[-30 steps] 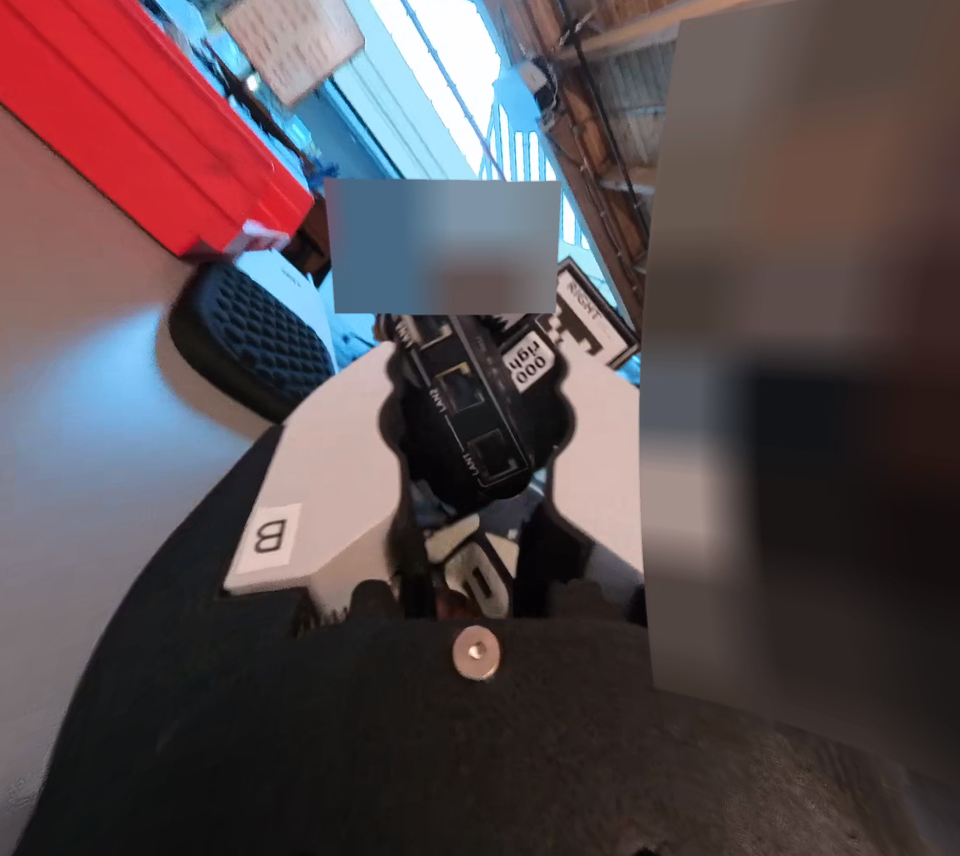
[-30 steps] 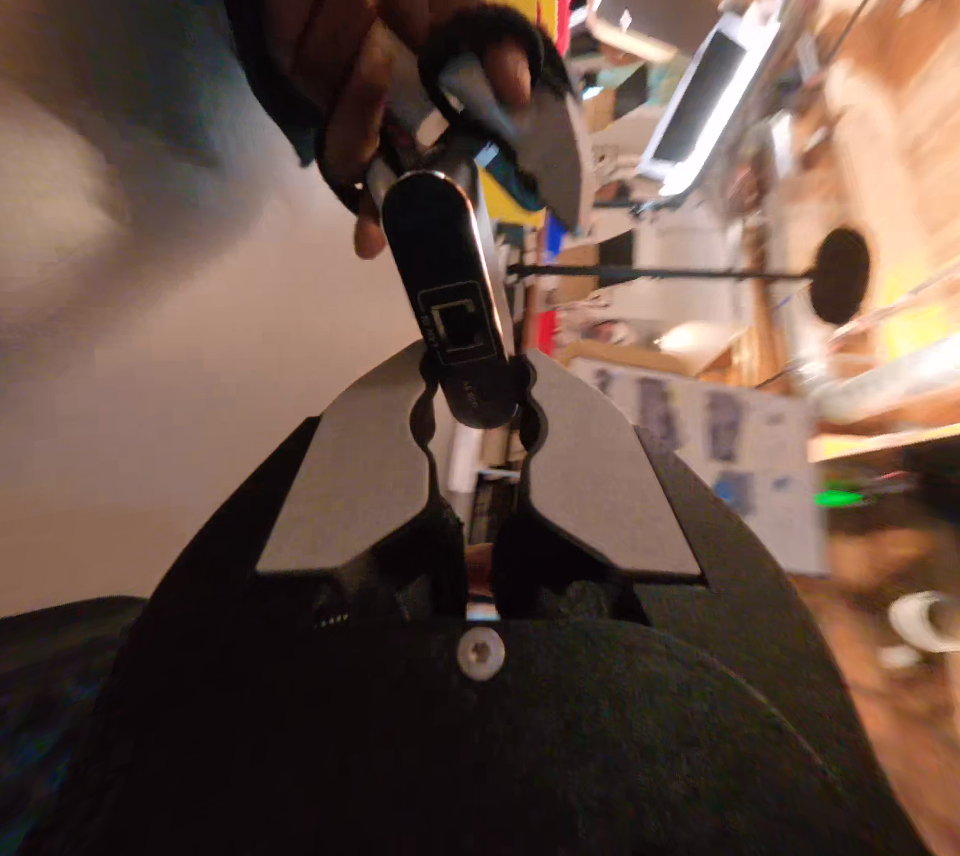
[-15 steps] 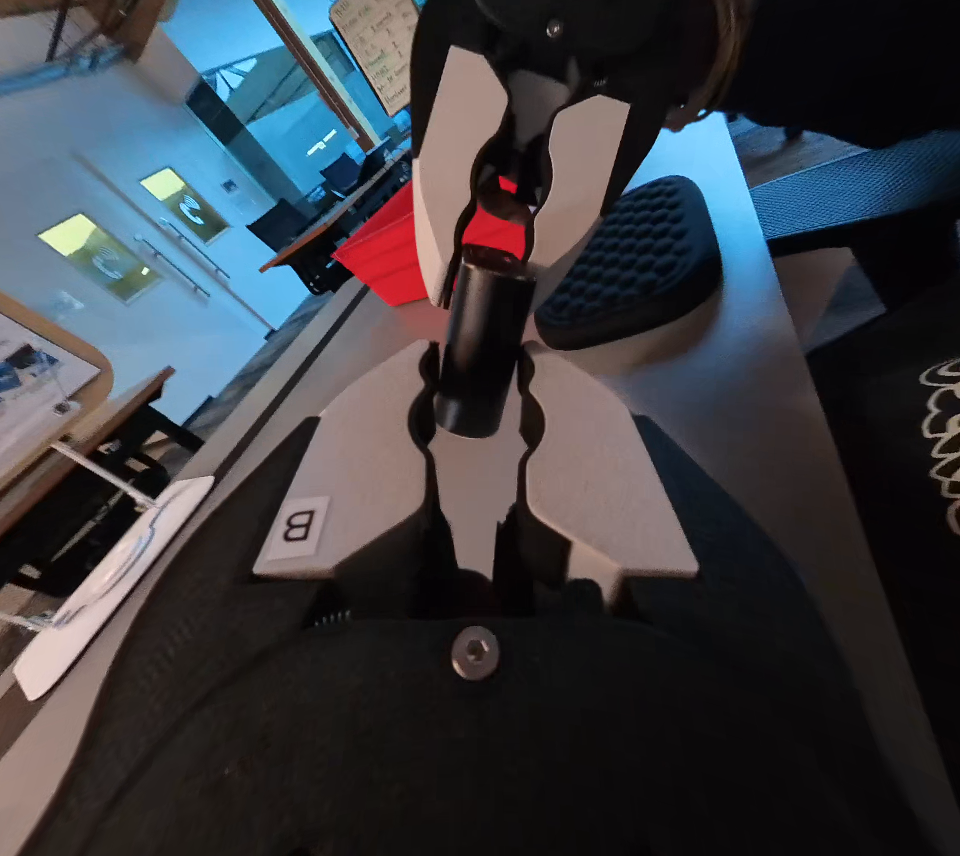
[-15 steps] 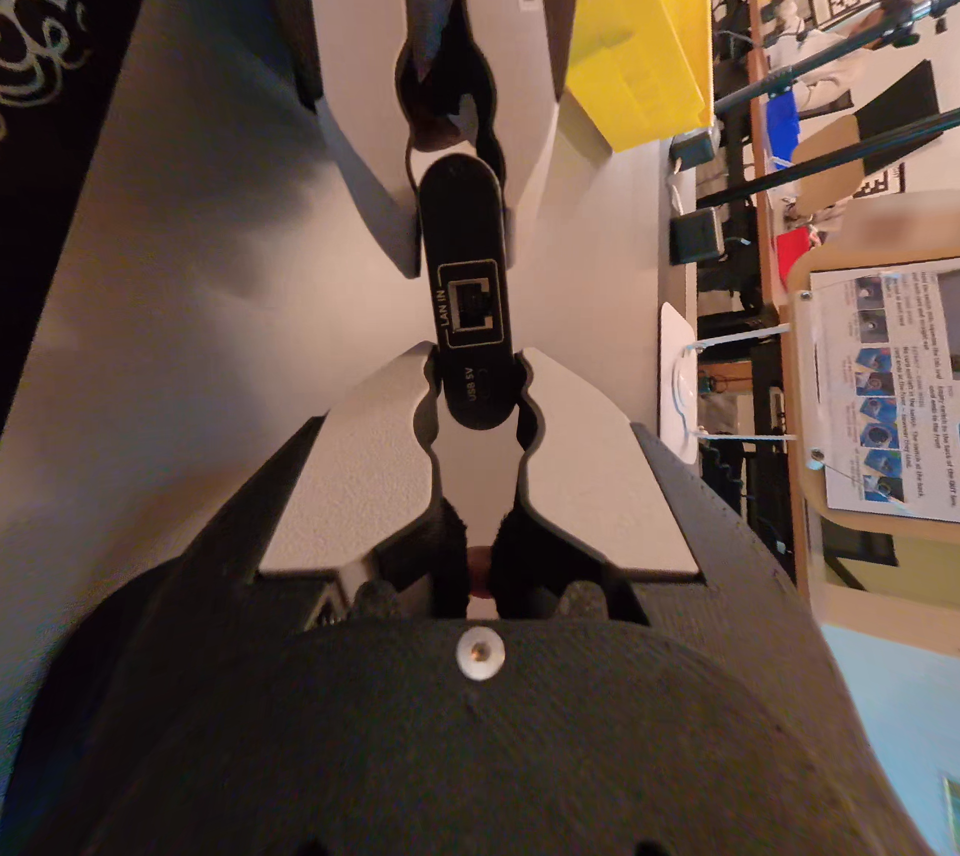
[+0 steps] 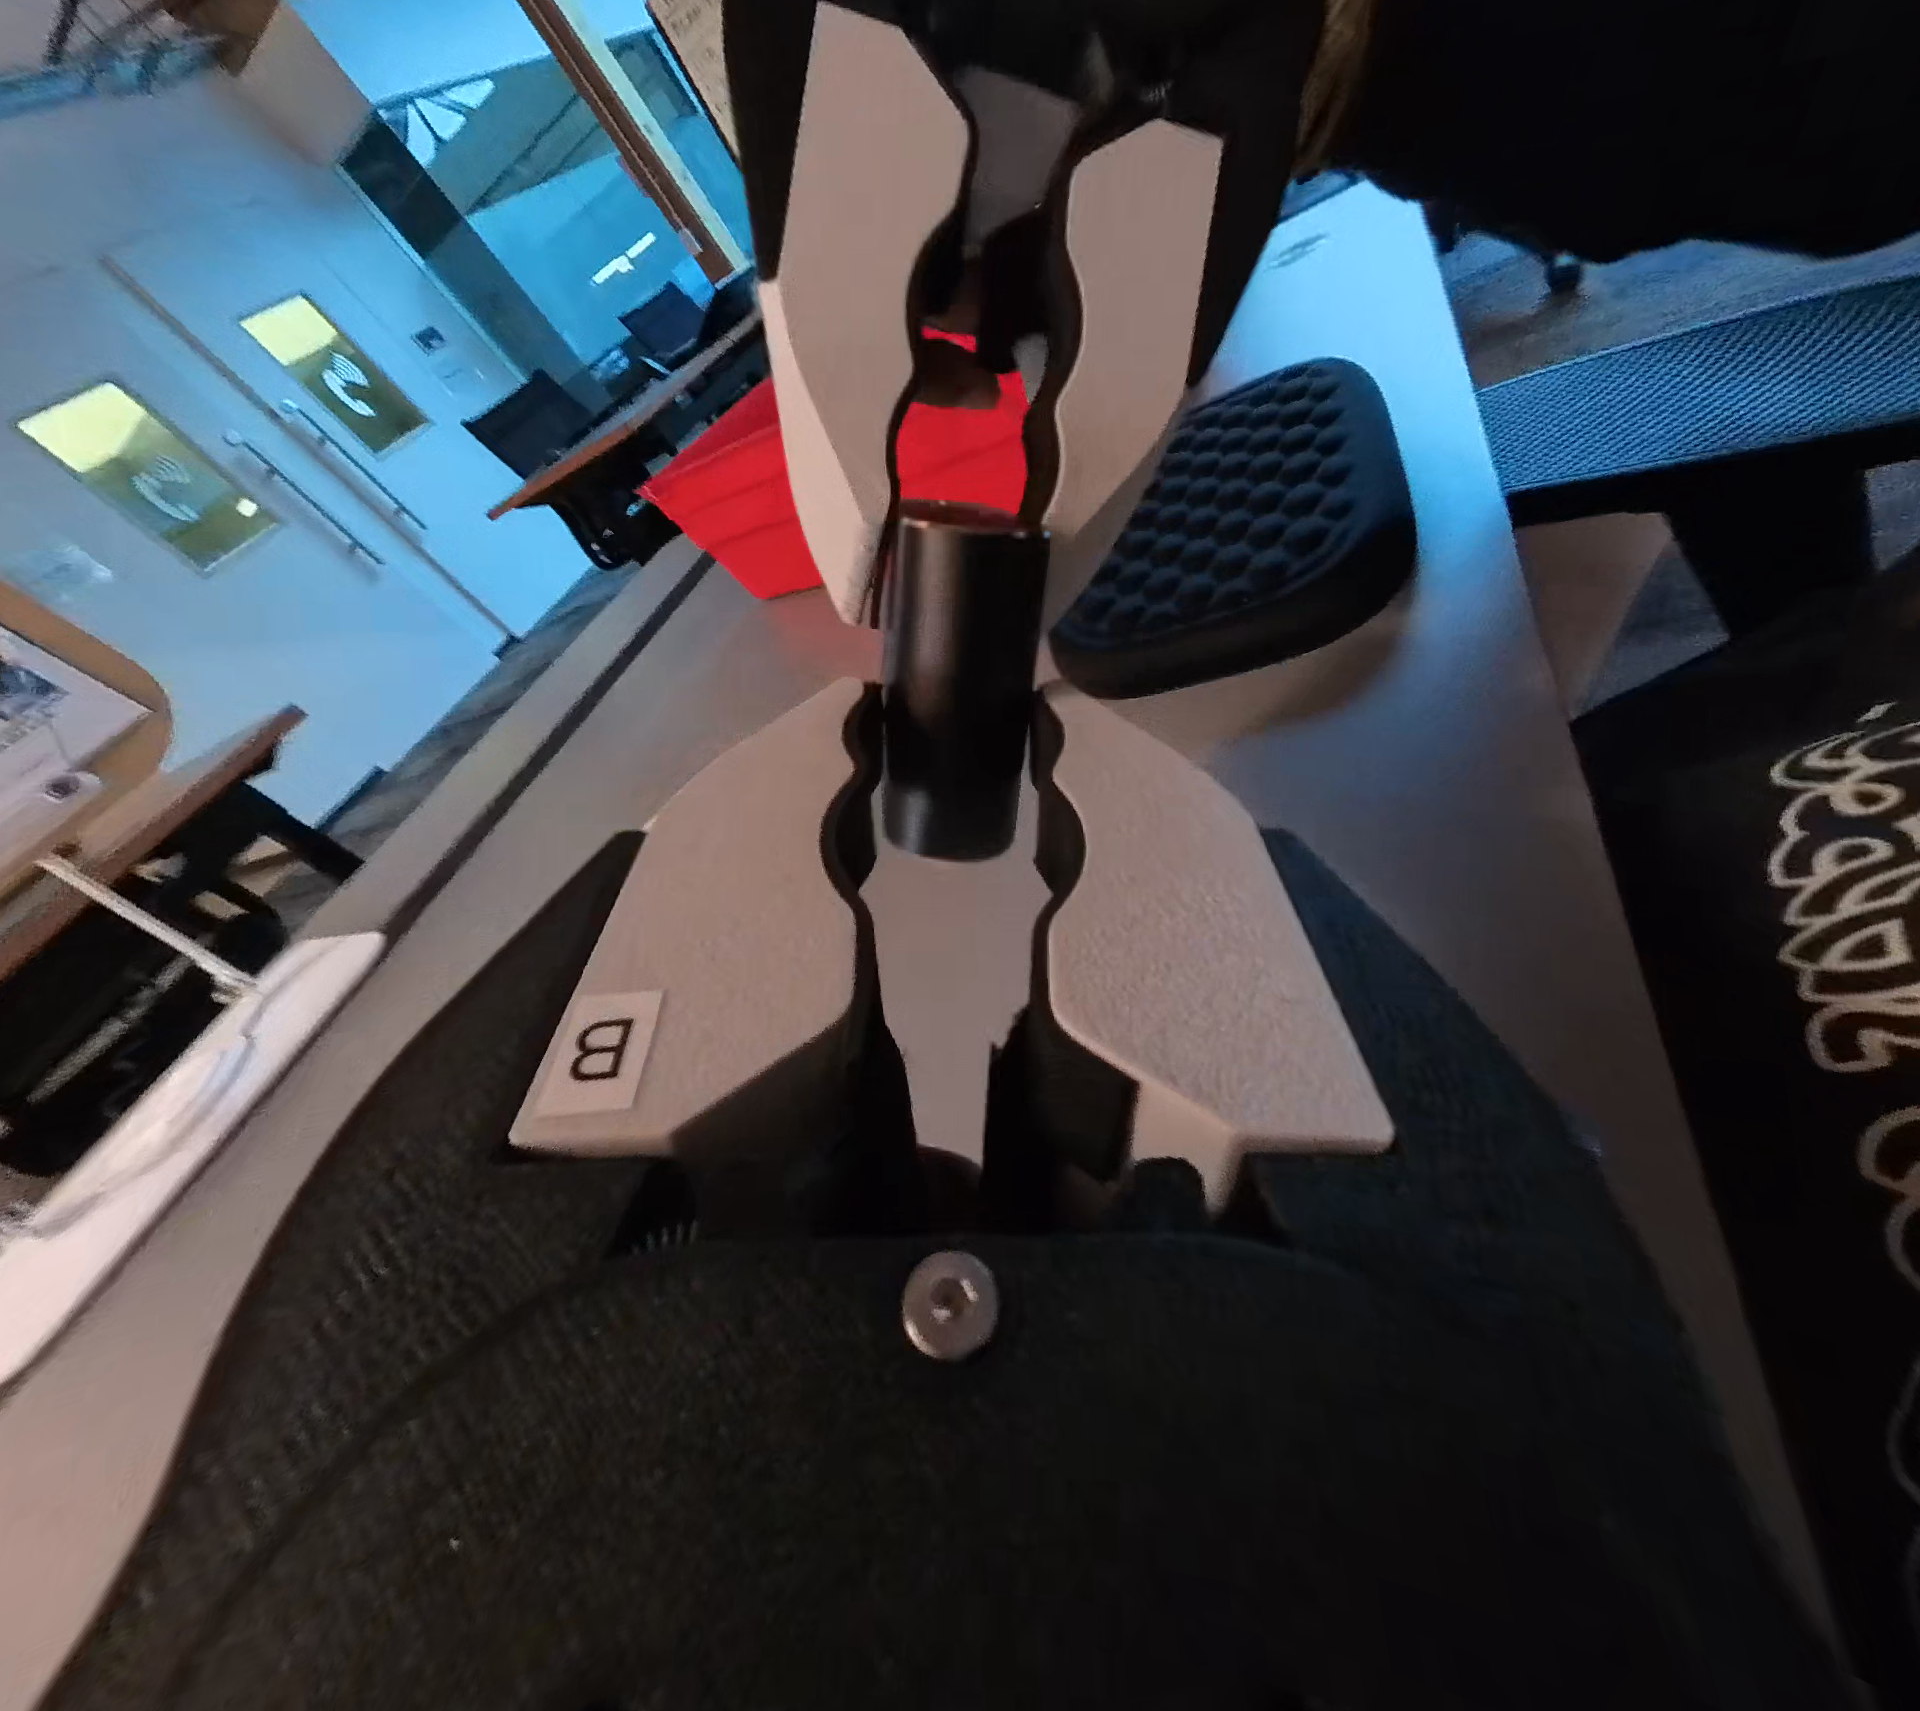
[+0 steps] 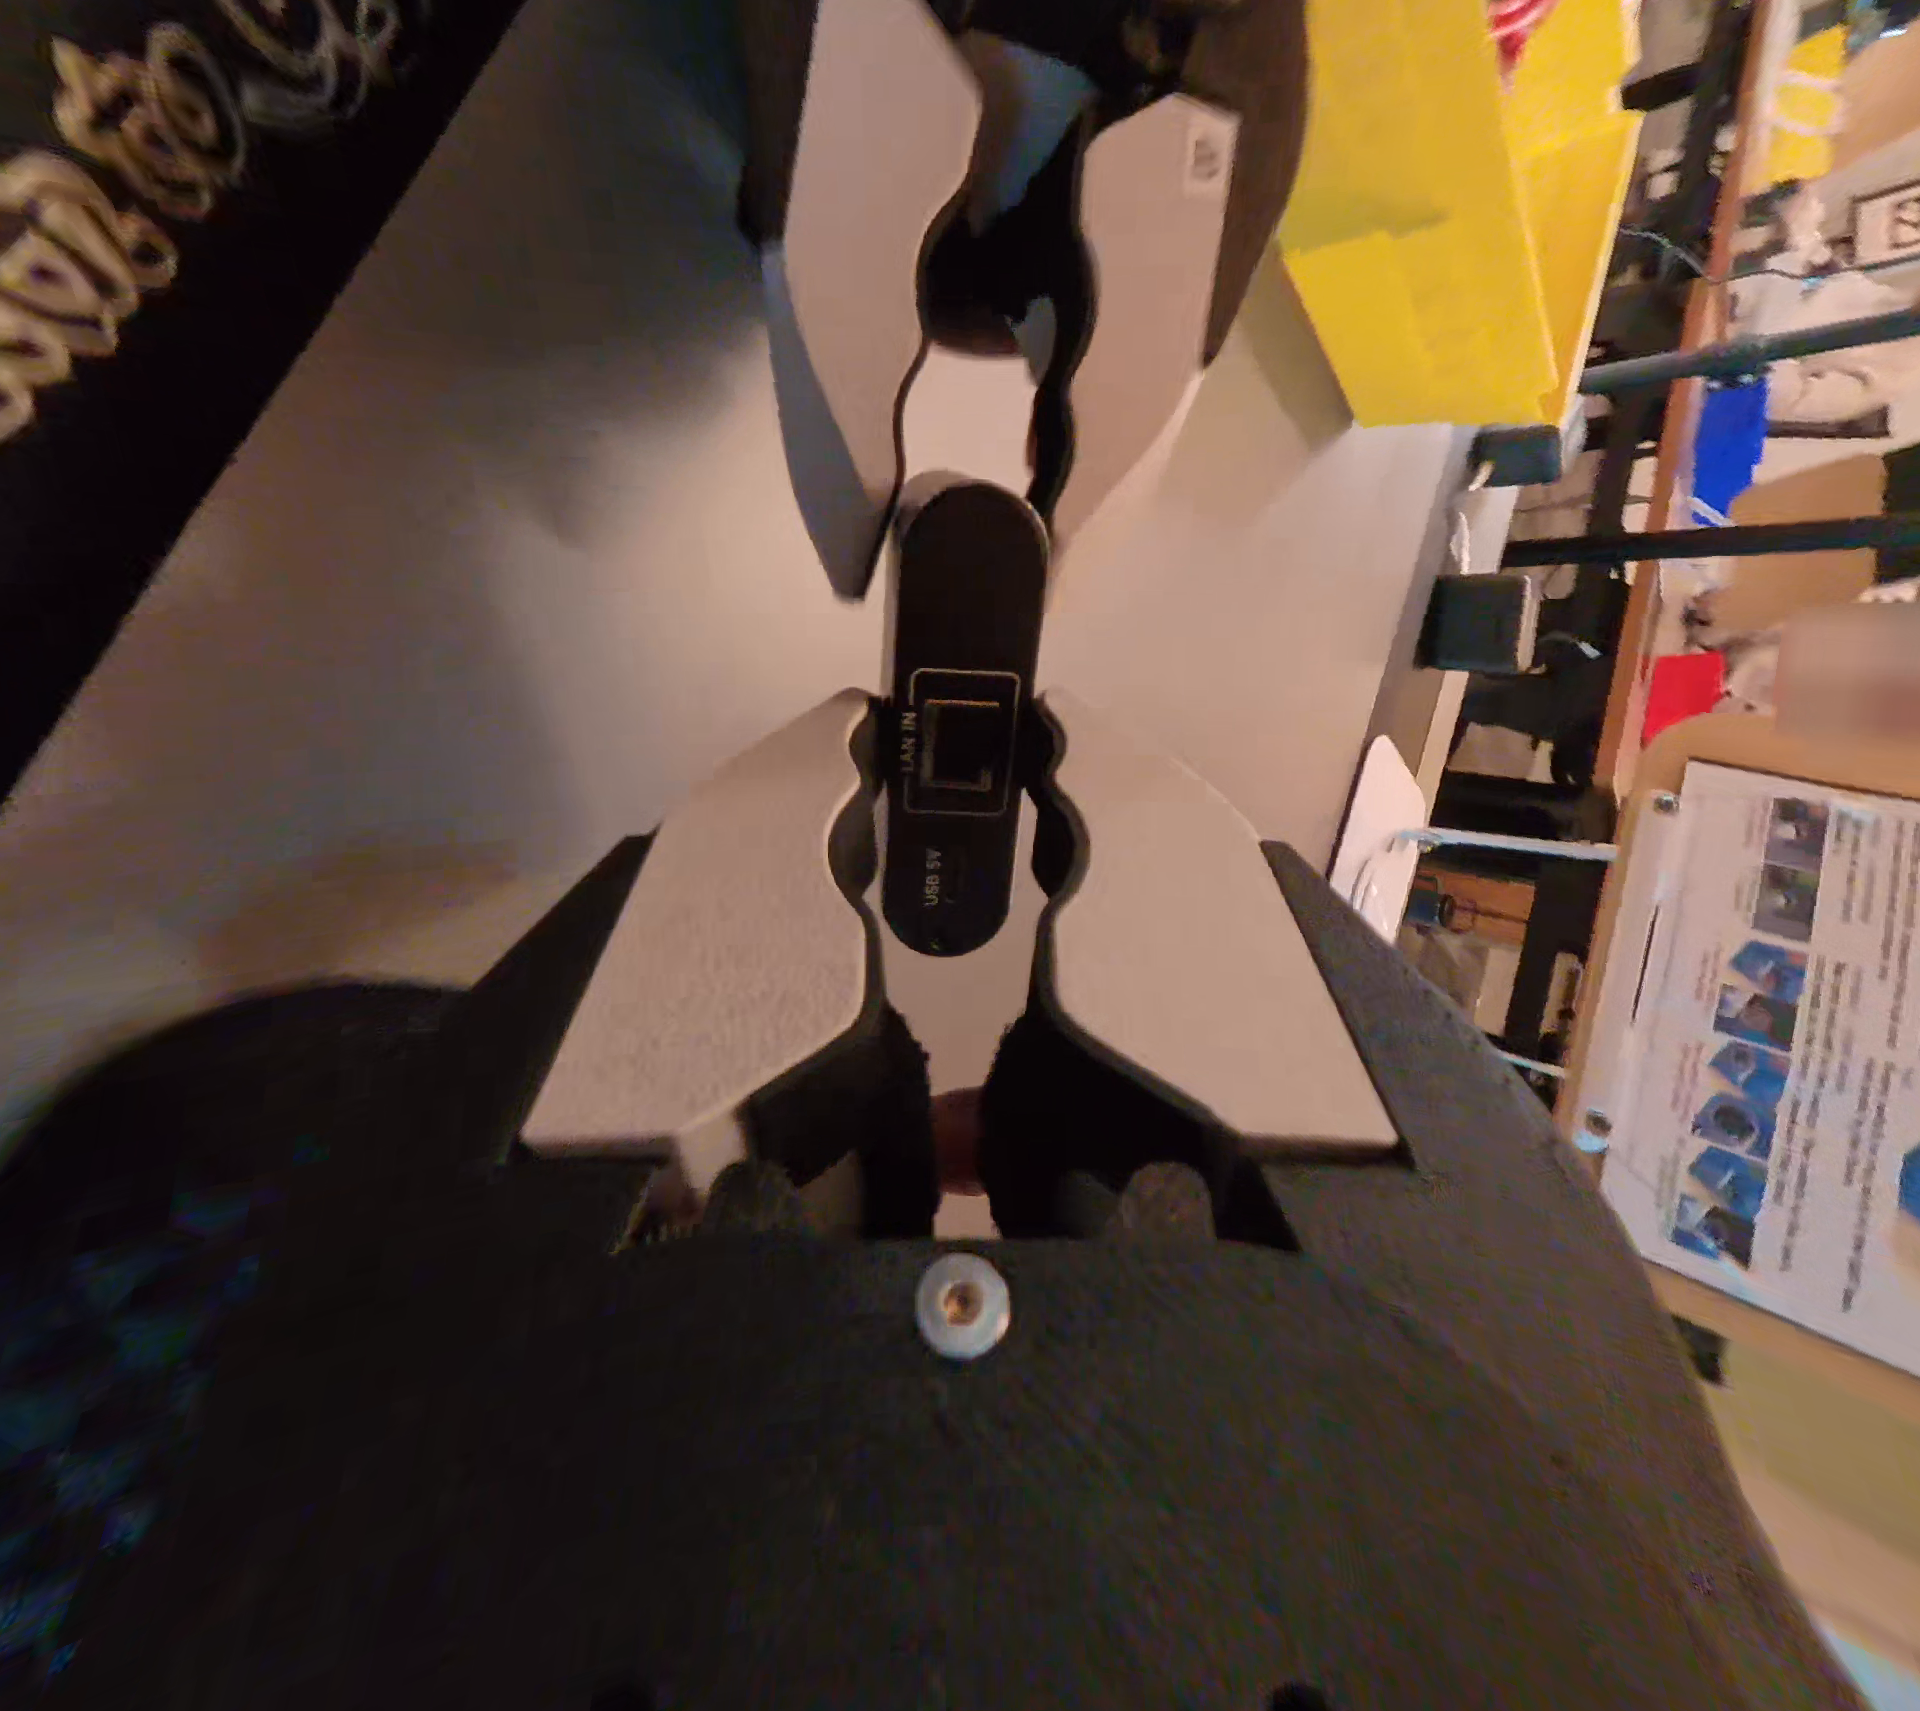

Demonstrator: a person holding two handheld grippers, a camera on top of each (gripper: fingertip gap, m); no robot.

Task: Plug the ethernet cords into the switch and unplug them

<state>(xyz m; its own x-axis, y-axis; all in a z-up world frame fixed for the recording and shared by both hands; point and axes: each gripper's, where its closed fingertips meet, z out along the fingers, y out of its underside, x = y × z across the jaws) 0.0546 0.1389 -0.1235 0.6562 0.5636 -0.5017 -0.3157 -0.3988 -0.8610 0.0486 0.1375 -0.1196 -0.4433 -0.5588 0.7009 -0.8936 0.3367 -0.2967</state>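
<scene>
Switch point(image 6: 961, 726), small black box, held over grey table point(image 5: 1351, 788) between both grippers, each clamping one end. Left gripper point(image 5: 951, 788) closed on near end; right gripper point(image 6: 956, 840) closed on port end, port face visible. Since half second ago: grippers drawn closer together, right view shows more of switch between fingers. Cords not seen. Red bin point(image 5: 727, 508) and black pad point(image 5: 1236, 518) beyond.

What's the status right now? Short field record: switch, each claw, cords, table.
switch: black switch held off the table, between both claws
left claw: shut on one end of the switch
right claw: shut on the end with an empty port
cords: none in view
table: grey top; yellow bin, black pad
</scene>
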